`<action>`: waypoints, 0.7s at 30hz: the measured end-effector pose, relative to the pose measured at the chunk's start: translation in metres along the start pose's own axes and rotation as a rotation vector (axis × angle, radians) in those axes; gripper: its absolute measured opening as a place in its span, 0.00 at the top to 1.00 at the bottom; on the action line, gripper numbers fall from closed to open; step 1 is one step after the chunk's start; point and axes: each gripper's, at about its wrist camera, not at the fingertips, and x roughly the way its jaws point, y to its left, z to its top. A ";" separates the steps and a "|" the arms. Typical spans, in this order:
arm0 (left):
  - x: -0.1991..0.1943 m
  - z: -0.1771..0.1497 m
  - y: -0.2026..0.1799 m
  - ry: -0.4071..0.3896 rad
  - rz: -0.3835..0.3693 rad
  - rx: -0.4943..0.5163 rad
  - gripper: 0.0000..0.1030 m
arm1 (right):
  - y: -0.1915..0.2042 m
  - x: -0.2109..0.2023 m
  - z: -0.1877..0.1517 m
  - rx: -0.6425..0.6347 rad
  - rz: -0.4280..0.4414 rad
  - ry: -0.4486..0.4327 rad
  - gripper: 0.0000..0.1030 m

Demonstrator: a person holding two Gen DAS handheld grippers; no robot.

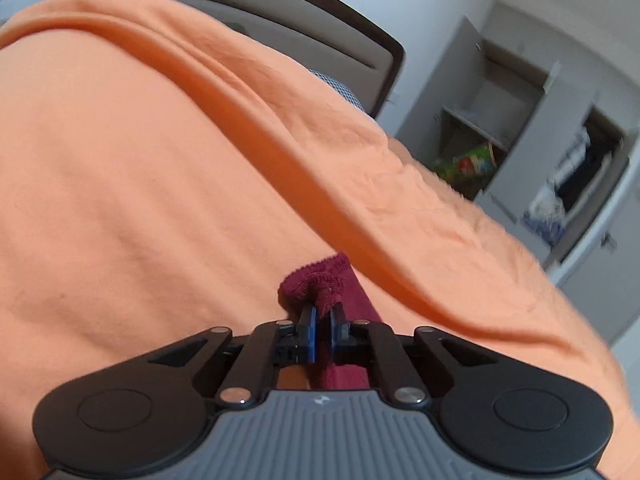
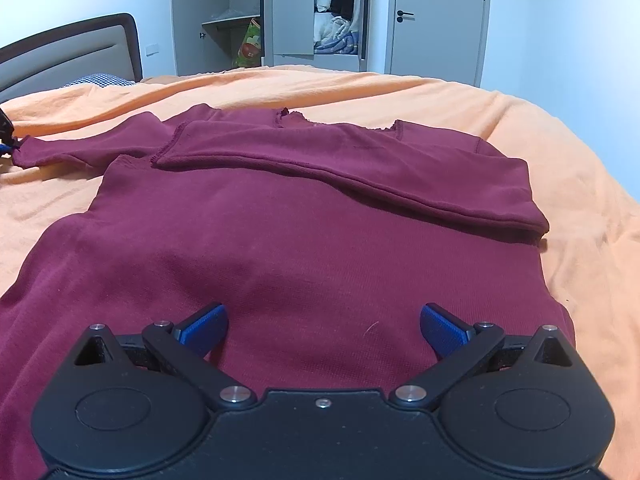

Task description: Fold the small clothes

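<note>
Bedroom setting: pale walls, a grey wardrobe (image 2: 320, 12) standing open with hanging clothes and folded bedding inside, and a closed door (image 2: 438, 20) with a dark lever handle beside it. An orange bedspread (image 2: 560, 208) covers the bed from edge to edge; a padded headboard (image 2: 72, 56) with a dark frame stands at the far left end, with a patch of blue-and-white patterned fabric (image 2: 100, 79) showing at its foot. A green bag with colourful print (image 2: 250, 44) stands in the open wardrobe bay (its print cannot be read).

The maroon sweater (image 2: 280, 240) lies flat across the middle of the bed, neckline toward the far edge. Its right sleeve is folded across the chest; the other sleeve stretches out toward the left edge of the bed.

The left gripper (image 1: 322, 312) has its blue pads drawn together and clamped on the cuff of that outstretched sleeve, over the bedspread. The right gripper (image 2: 323, 326) hangs above the sweater's lower body with its fingers spread wide and nothing between them.

No legible brand, label or writing is visible; a small pale emblem on the left gripper's grey body cannot be made out.
</note>
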 end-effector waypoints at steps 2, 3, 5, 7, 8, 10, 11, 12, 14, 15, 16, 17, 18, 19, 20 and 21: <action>-0.008 0.001 -0.003 -0.042 -0.022 -0.009 0.95 | -0.001 0.000 0.000 0.003 0.003 0.000 0.00; -0.014 0.002 -0.007 -0.063 -0.040 -0.007 0.95 | -0.002 0.000 0.000 0.005 0.006 -0.001 0.00; -0.028 0.004 -0.017 -0.097 -0.088 0.003 0.96 | -0.003 -0.002 0.000 0.011 0.012 -0.006 0.00; -0.045 0.007 -0.034 -0.120 -0.150 0.029 0.96 | -0.005 -0.004 -0.001 0.021 0.017 -0.012 0.00; -0.056 0.008 -0.044 -0.133 -0.185 0.047 0.96 | -0.006 -0.005 -0.001 0.025 0.020 -0.015 0.00; -0.079 0.009 -0.069 -0.164 -0.268 0.093 0.96 | -0.009 -0.008 -0.001 0.033 0.020 -0.029 0.00; -0.093 0.009 -0.083 -0.180 -0.309 0.120 0.96 | -0.011 -0.010 -0.001 0.039 0.016 -0.041 0.00; -0.106 0.007 -0.098 -0.197 -0.350 0.151 0.96 | -0.014 -0.013 -0.001 0.049 0.012 -0.057 0.00; -0.133 0.002 -0.129 -0.221 -0.430 0.214 0.96 | -0.021 -0.018 0.000 0.075 0.010 -0.083 0.00; -0.146 -0.002 -0.144 -0.233 -0.467 0.246 0.96 | -0.026 -0.021 0.000 0.088 0.008 -0.092 0.00; -0.157 -0.007 -0.159 -0.242 -0.501 0.276 0.96 | -0.030 -0.023 0.001 0.099 0.003 -0.100 0.00; -0.169 -0.013 -0.174 -0.248 -0.538 0.306 0.96 | -0.035 -0.026 0.001 0.108 -0.003 -0.107 0.00; -0.180 -0.021 -0.188 -0.252 -0.576 0.333 0.96 | -0.039 -0.028 0.000 0.116 -0.008 -0.113 0.00; -0.190 -0.030 -0.202 -0.251 -0.614 0.357 0.96 | -0.044 -0.030 0.000 0.124 -0.013 -0.118 0.00; -0.200 -0.039 -0.213 -0.242 -0.649 0.380 0.96 | -0.048 -0.032 -0.001 0.131 -0.019 -0.122 0.00; -0.208 -0.051 -0.224 -0.225 -0.681 0.400 0.96 | -0.052 -0.034 -0.002 0.139 -0.026 -0.126 0.00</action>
